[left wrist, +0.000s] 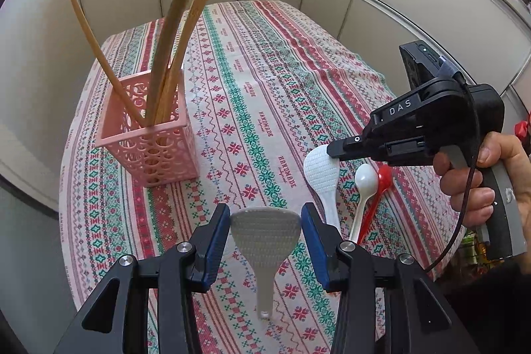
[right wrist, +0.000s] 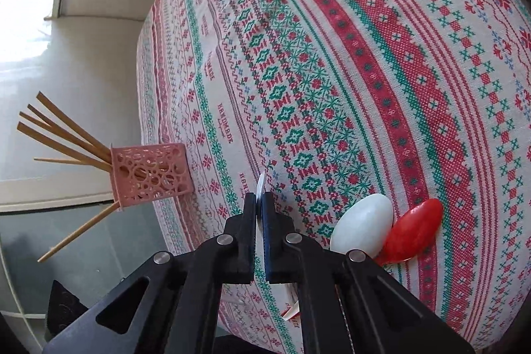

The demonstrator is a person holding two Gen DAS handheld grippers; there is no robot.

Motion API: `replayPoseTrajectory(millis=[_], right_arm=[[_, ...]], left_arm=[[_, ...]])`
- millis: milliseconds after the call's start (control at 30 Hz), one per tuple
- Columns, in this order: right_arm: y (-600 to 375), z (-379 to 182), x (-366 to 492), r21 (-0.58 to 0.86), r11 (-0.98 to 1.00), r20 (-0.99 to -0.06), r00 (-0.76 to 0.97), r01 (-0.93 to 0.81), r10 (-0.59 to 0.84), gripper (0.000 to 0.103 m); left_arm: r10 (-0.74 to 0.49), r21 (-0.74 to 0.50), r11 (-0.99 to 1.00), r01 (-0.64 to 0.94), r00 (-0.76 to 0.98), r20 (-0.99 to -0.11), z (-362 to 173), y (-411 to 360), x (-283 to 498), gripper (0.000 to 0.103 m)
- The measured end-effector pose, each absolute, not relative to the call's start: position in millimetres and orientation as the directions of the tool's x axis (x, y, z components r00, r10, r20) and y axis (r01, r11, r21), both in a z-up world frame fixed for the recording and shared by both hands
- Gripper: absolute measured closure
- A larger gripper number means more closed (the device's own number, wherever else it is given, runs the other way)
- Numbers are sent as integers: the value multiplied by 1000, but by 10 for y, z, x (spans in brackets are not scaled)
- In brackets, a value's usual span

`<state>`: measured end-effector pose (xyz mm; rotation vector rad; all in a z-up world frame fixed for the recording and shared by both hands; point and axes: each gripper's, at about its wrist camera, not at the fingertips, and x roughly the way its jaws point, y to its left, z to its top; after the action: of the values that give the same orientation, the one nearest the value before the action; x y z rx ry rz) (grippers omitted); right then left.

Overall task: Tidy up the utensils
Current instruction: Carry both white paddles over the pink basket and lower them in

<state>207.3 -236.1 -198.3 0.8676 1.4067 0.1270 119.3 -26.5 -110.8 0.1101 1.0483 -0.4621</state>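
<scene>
Left wrist view: I look down along my left gripper (left wrist: 265, 241), its blue-padded fingers spread wide with nothing clamped between them.
Grey rice paddle (left wrist: 265, 241): it lies flat on the counter's patterned cloth (left wrist: 252, 82), its dimpled blade in the gap between my left fingers, its handle running back toward the camera. I cannot tell whether the pads touch its edges.
Pink holder (left wrist: 152, 141): a perforated square basket standing upright on the cloth, ahead and to the left of the left gripper, well apart from it.
Wooden utensils (left wrist: 179, 32): several long handles stand in the pink holder, fanning out and leaning at different angles.
Right gripper (left wrist: 333, 151): seen from the left wrist, it comes in from the right, held in my hand (left wrist: 481, 181), its tip meeting the blade of a white rice paddle (left wrist: 323, 178).
Right wrist view: my right gripper's fingers are almost closed, pinching the thin edge of the white rice paddle, which shows as a pale sliver above the fingertips.
White spoon (right wrist: 361, 228): bowl down on the cloth, just right of the right gripper.
Red spoon (right wrist: 415, 229): touching the white spoon on its right side, partly tucked behind it.
Cabinets (left wrist: 415, 5): pale doors behind the counter.
</scene>
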Motion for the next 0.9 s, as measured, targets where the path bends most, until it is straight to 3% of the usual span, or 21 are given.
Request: replayPoseTrajectory(millis=[167, 300, 333, 500, 733, 900], right_arm=[[-2205, -2040, 2121, 550, 750, -830, 143, 367, 539, 94], [-2097, -2106, 2128, 513, 784, -852, 101, 350, 513, 95], [-2071, -2102, 2129, 503, 794, -860, 102, 341, 501, 99], [-1928, -1859, 2113, 489, 828, -872, 176, 273, 457, 99], [-1760, -1083, 1910, 517, 848, -803, 413, 121, 430, 100], [-1635, -669, 1809, 549, 836, -714, 533, 23, 454, 100]], left_arm=[[-311, -129, 903, 410, 416, -855, -1097, -175, 1168, 58], [-304, -130, 909, 395, 419, -855, -1094, -87, 1162, 58], [-304, -130, 910, 392, 420, -855, -1090, -67, 1160, 58], [-321, -135, 910, 391, 459, -828, -917, 94, 1059, 58], [-389, -176, 908, 380, 613, -687, -202, 402, 845, 58], [-354, -151, 932, 331, 728, -588, 144, 564, 794, 58]])
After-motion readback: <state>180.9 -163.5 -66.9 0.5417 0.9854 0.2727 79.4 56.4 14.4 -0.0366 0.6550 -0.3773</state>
